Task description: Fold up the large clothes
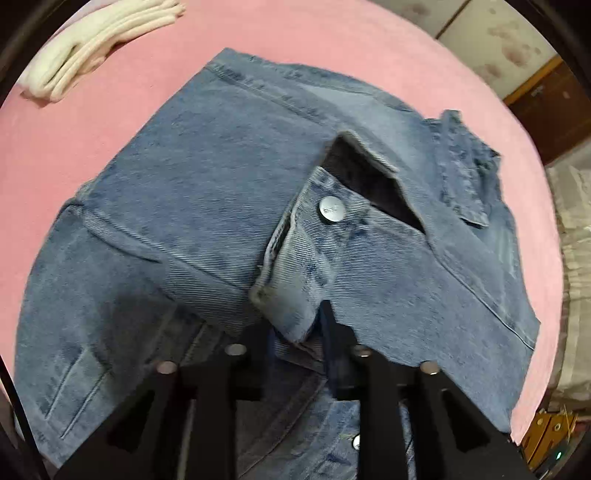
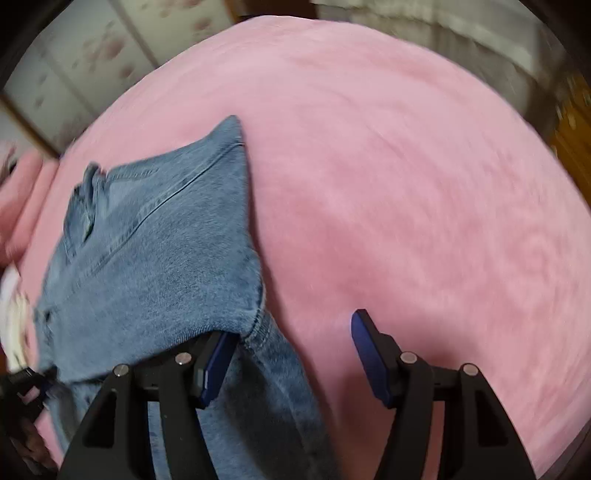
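Observation:
A blue denim jacket (image 1: 207, 192) lies spread on the pink bed cover (image 1: 332, 37). One sleeve is folded across it, and the cuff (image 1: 295, 280) with its metal button (image 1: 333, 209) points toward me. My left gripper (image 1: 293, 332) points steeply down with that cuff's end between its fingers, which look slightly parted and not pressing. In the right wrist view the jacket (image 2: 159, 258) fills the left side. My right gripper (image 2: 291, 325) stands wide open at its lower right edge. Its left finger (image 2: 216, 365) is against the denim hem, its right finger (image 2: 369, 354) over bare cover.
A folded white cloth (image 1: 99, 44) lies at the cover's far left. Floral-panelled cupboards (image 1: 498, 33) and wooden furniture (image 1: 554, 110) stand beyond the bed. Pink cover (image 2: 406, 184) stretches to the right of the jacket. A blurred pink sleeve (image 2: 18, 206) shows at the left edge.

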`<state>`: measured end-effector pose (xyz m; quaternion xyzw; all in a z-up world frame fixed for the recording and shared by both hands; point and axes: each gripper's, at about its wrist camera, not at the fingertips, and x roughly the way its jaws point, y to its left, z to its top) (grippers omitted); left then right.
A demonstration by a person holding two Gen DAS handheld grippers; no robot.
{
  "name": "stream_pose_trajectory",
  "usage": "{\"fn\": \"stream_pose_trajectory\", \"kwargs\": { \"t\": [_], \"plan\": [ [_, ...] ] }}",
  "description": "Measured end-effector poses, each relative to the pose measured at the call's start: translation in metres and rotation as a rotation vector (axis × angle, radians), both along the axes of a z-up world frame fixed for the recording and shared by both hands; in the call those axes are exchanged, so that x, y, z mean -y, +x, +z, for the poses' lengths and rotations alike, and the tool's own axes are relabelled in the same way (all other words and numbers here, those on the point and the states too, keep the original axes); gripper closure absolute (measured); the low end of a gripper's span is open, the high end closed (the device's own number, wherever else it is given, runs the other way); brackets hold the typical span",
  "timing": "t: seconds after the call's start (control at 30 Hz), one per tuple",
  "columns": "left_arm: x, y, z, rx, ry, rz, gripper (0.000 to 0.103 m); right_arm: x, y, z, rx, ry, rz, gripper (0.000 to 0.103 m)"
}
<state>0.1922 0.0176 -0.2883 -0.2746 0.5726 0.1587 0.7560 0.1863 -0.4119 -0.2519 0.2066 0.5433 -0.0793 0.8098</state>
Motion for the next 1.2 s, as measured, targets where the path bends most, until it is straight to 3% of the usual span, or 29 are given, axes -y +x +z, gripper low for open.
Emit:
{"fn": "stream_pose_trajectory", "kwargs": {
  "t": [0.1, 0.2, 0.3, 0.33, 0.37, 0.43, 0.5, 0.57, 0.63, 0.73, 0.8, 0.87, 0.9, 0.93, 1.0, 1.07, 1.13, 1.2],
  "plan": [
    [-0.011, -0.015, 0.013, -0.004, 0.064, 0.057, 0.064, -0.001, -0.011, 0.017, 0.059, 0.066, -0.071, 0.041],
    [-0.015, -0.036, 0.042, 0.13, 0.123, 0.103, 0.047, -0.014, -0.029, 0.054, 0.181, 0.004, -0.084, 0.041],
    [-0.002, -0.036, 0.054, 0.207, 0.057, 0.022, 0.047, -0.04, -0.028, 0.078, 0.314, 0.001, 0.013, 0.041],
    [0.007, -0.03, 0.054, 0.2, 0.038, -0.023, 0.047, -0.051, -0.021, 0.078, 0.321, 0.033, 0.064, 0.047],
    [0.016, -0.023, 0.053, 0.193, 0.024, -0.066, 0.051, -0.066, -0.011, 0.074, 0.314, 0.095, 0.141, 0.054],
    [0.039, -0.006, 0.045, 0.163, -0.024, -0.161, 0.062, -0.097, 0.008, 0.058, 0.261, 0.215, 0.241, 0.099],
    [0.061, 0.016, 0.028, 0.073, -0.108, -0.249, 0.085, -0.135, 0.026, 0.028, 0.142, 0.371, 0.305, 0.102],
    [0.071, 0.027, 0.012, 0.003, -0.196, -0.296, 0.09, -0.16, 0.035, 0.014, 0.1, 0.465, 0.339, 0.103],
    [0.081, 0.039, -0.002, -0.042, -0.205, -0.33, 0.09, -0.178, 0.037, 0.008, 0.114, 0.526, 0.365, 0.103],
    [0.076, 0.041, -0.011, -0.079, -0.116, -0.31, 0.09, -0.187, 0.04, -0.007, 0.023, 0.401, 0.404, 0.103],
    [0.055, 0.04, -0.013, -0.049, -0.019, -0.3, 0.09, -0.161, 0.036, -0.013, 0.037, 0.342, 0.352, 0.103],
    [0.033, 0.036, -0.018, -0.055, 0.096, -0.284, 0.094, -0.102, 0.025, -0.016, 0.087, 0.336, 0.258, 0.103],
    [0.02, 0.033, -0.021, -0.048, 0.087, -0.276, 0.102, -0.077, 0.019, -0.016, 0.072, 0.246, 0.202, 0.103],
    [0.011, 0.032, -0.023, -0.034, 0.037, -0.267, 0.102, -0.051, 0.013, -0.016, 0.066, 0.161, 0.153, 0.103],
    [-0.001, 0.027, -0.027, -0.006, -0.048, -0.232, 0.102, -0.009, 0.006, -0.018, 0.063, 0.204, 0.08, 0.103],
    [0.003, 0.028, -0.027, -0.011, -0.028, -0.229, 0.102, 0.001, 0.005, -0.006, 0.06, 0.134, 0.076, 0.103],
    [0.016, 0.028, -0.021, -0.004, 0.01, -0.247, 0.102, -0.014, 0.01, 0.007, 0.07, 0.001, 0.111, 0.103],
    [0.039, 0.033, -0.014, 0.048, -0.052, -0.304, 0.102, -0.03, 0.014, 0.011, 0.124, 0.132, 0.159, 0.103]
  ]
}}
